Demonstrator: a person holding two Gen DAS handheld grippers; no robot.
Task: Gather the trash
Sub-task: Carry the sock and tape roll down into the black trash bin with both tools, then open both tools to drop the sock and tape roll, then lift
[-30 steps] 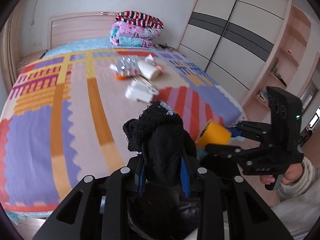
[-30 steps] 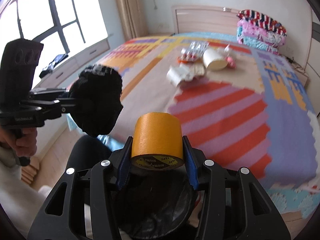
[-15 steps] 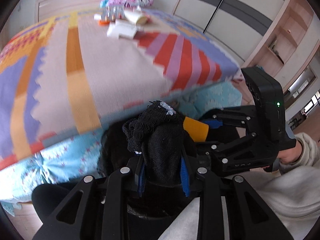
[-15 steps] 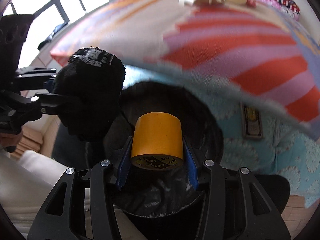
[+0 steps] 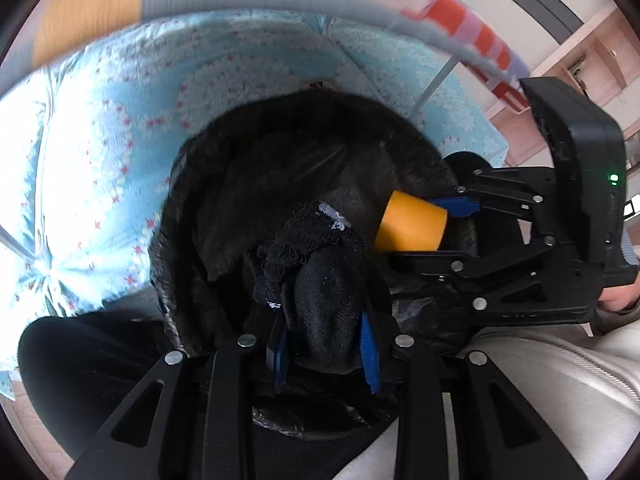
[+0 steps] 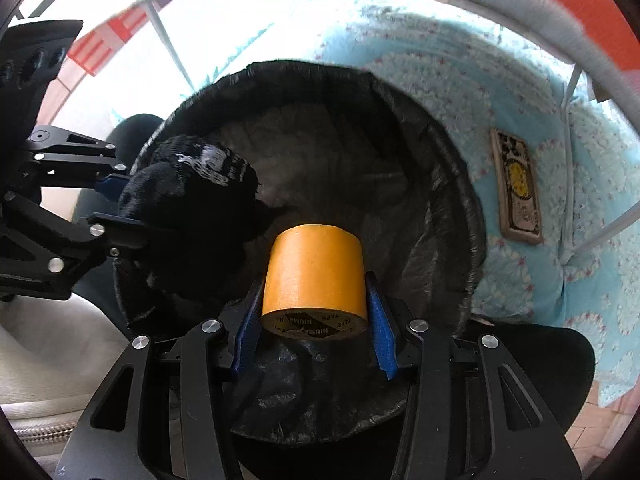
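Both claws hang over the open mouth of a bin lined with a black trash bag [image 6: 436, 184], which stands on the floor just beside the bed.

The left claw [image 5: 324, 344] is closed tightly on a black sock [image 5: 316, 280]. The bunched sock stands up between the two blue pads [image 5: 370, 354], and its ribbed cuff with some white lint is at the top. In the right wrist view the same sock [image 6: 192, 200] is above the left part of the bag opening.

The right claw [image 6: 314, 320] is closed on a roll of orange tape [image 6: 314, 272]. The roll lies on its side between the blue pads [image 6: 380, 332], with its printed black and yellow core turned to the camera. In the left wrist view the tape [image 5: 412, 222] is just beside the sock, also above the bag. The two things are near each other, but I cannot tell if they touch.

Behind the bin hangs a light blue bed skirt [image 6: 520, 128] with small flowers. A striped cover [image 5: 476, 36] lies on the edge of the bed above it. A small framed card [image 6: 518, 192] lies against the blue cloth to the right of the bin.
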